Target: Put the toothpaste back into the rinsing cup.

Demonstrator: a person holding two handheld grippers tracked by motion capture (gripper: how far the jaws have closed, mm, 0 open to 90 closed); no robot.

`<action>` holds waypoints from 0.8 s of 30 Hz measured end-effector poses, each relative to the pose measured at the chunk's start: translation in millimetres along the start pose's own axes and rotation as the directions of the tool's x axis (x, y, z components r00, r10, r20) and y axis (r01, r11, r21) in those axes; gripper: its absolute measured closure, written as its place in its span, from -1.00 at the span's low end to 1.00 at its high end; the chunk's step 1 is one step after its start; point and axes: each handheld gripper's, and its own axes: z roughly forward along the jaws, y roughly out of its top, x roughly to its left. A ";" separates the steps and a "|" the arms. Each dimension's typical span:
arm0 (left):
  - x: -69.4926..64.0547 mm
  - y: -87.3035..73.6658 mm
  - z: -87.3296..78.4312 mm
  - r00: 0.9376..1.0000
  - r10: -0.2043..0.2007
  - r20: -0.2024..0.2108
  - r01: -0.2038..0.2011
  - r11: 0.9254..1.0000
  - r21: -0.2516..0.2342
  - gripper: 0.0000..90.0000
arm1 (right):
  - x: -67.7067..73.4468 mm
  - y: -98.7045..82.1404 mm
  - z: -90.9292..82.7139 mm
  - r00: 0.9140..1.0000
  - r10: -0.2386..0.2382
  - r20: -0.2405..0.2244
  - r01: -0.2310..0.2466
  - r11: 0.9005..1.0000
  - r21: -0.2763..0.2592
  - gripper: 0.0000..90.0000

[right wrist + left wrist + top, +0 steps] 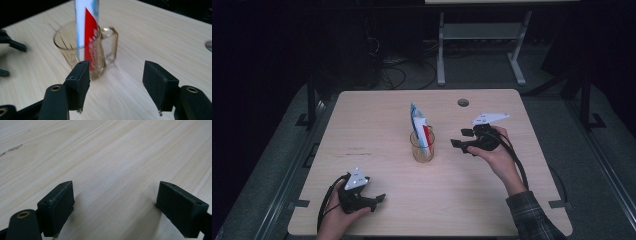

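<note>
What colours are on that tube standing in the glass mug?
The tube is white with a red panel and light blue edges, clearest in the right gripper view.

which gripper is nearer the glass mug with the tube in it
The right gripper: its open jaws point at the glass mug close by. The left gripper sits far off near the table's front edge.

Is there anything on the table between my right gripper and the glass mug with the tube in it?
Nothing visible. The right gripper sits open just beside the glass mug, with bare table between its jaws and the mug's handle. The tube stands inside the mug.
</note>
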 end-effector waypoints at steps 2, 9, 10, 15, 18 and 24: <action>0.0 0.0 0.0 1.000 0.000 0.000 0.000 1.000 0.000 -0.70 | -0.6 -5.5 -2.3 1.000 -0.007 0.029 0.007 1.000 0.012 -0.17; 0.0 0.0 0.1 1.000 -0.001 0.000 0.001 1.000 0.000 -0.70 | -4.1 -23.9 -12.7 0.999 0.028 0.028 -0.028 1.000 0.006 -0.19; 0.0 0.0 0.0 1.000 0.000 0.000 0.000 1.000 0.000 -0.70 | -4.2 -26.5 -14.2 0.999 0.031 0.030 -0.031 0.999 0.007 -0.19; 0.0 0.0 0.0 1.000 0.000 0.000 0.000 1.000 0.000 -0.70 | -4.1 -39.0 -22.3 0.998 0.037 0.041 -0.038 0.999 0.014 -0.20; 0.0 0.0 0.0 1.000 0.000 0.000 0.000 1.000 0.000 -0.70 | -3.5 -47.6 -28.8 0.998 0.040 0.042 -0.041 0.999 0.016 -0.21; 0.0 0.0 0.1 1.000 -0.001 0.000 0.001 1.000 0.000 -0.70 | -2.4 -64.8 -42.9 0.997 0.051 0.051 -0.052 0.998 0.019 -0.22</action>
